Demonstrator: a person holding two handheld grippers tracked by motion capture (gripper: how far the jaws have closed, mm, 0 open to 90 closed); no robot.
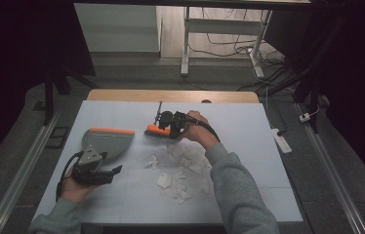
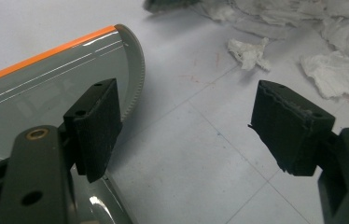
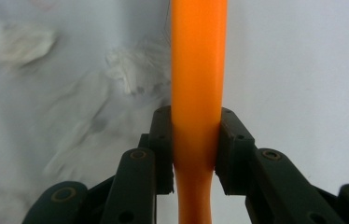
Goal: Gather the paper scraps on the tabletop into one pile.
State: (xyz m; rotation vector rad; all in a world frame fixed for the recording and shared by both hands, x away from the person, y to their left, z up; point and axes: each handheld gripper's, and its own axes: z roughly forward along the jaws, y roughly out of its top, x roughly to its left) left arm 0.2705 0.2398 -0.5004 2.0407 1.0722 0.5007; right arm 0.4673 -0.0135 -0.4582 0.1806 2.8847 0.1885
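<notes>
A grey dustpan (image 1: 106,141) with an orange front lip lies at the table's left. My left gripper (image 1: 114,170) rests just behind it, open. In the left gripper view its jaws (image 2: 182,116) stand wide apart with bare table between them, the left jaw over the dustpan (image 2: 46,93). My right gripper (image 1: 172,127) is shut on the orange handle of a small brush (image 1: 156,130) at the table's middle back. The right gripper view has the brush handle (image 3: 198,56) clamped between both pads of the gripper (image 3: 196,140). Torn white paper scraps (image 1: 185,161) lie below the brush.
Paper scraps (image 2: 336,72) are spread right of the dustpan, and some (image 3: 130,70) lie left of the brush handle. The white table top (image 1: 249,126) has bare room at right and along the front edge. Table legs and cables stand on the floor behind.
</notes>
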